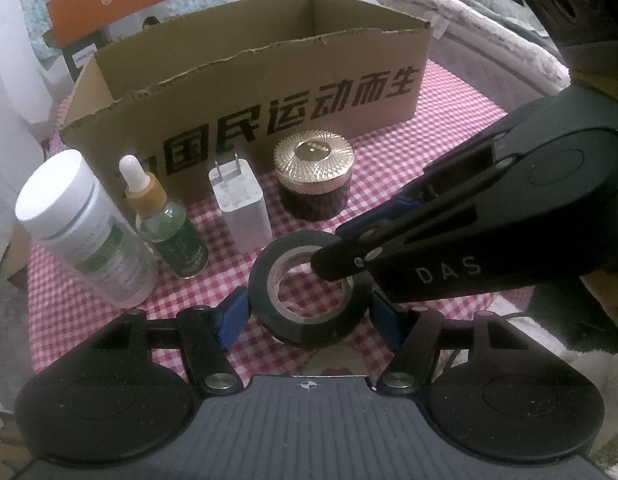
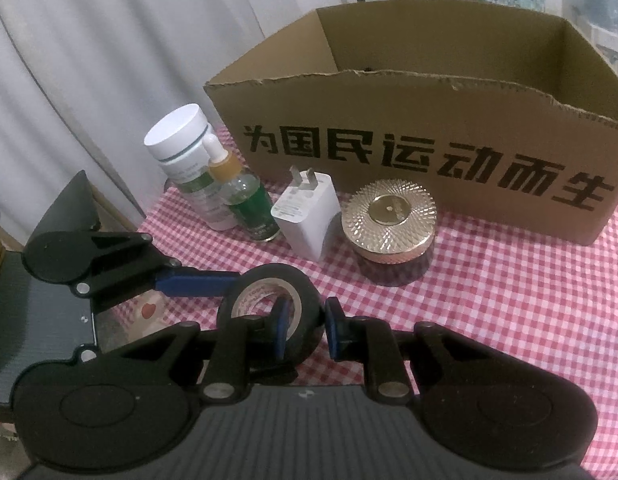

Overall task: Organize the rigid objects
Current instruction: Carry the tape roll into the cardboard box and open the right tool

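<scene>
In front of the brown cardboard box (image 2: pixel 429 120), the black roll of tape (image 2: pixel 271 312) lies flat; your right gripper (image 2: pixel 303 328) pinches its wall, your left gripper (image 1: pixel 309 312) straddles it spread. Lift straight up.

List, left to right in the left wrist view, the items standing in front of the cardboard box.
White-capped bottle → dropper bottle → white charger plug → gold-lidded jar.
</scene>
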{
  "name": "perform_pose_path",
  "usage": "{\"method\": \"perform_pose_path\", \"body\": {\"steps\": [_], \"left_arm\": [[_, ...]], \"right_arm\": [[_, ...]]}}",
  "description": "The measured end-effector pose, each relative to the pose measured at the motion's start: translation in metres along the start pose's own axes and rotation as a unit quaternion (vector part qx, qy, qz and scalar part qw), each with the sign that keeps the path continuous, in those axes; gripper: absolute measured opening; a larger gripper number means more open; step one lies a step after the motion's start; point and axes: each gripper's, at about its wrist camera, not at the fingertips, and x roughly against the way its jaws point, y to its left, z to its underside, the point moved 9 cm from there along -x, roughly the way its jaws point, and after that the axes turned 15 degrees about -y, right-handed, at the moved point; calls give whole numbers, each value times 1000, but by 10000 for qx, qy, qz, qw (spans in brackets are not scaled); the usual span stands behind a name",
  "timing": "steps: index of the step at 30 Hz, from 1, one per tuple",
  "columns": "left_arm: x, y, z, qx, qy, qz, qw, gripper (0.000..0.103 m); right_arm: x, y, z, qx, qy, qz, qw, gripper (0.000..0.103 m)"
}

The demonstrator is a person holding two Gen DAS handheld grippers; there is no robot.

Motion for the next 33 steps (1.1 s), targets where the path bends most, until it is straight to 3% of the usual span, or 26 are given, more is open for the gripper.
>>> {"method": "perform_pose_path", "body": {"steps": [10, 17, 22, 26, 33], "left_arm": [[16, -3, -14, -50, -315, -144, 9994, 66], [47, 9, -74, -357, -1004, -371, 9936, 66], [46, 29, -123, -446, -1179, -381, 9913, 66], [19, 48, -152, -285, -925, -216, 9951, 66], [-57, 82, -170, 145, 52, 80, 9998, 66]], "right_arm": [[19, 11, -17, 140, -286, -6, 9995, 21], [52, 31, -77, 505, -951, -87, 9941, 21], [53, 28, -131, 579, -1202, -226, 9908, 21], [33, 8, -166, 343, -1017, -317, 9937, 21], [-37, -51, -201, -322, -268, -329, 9986, 21]]}}
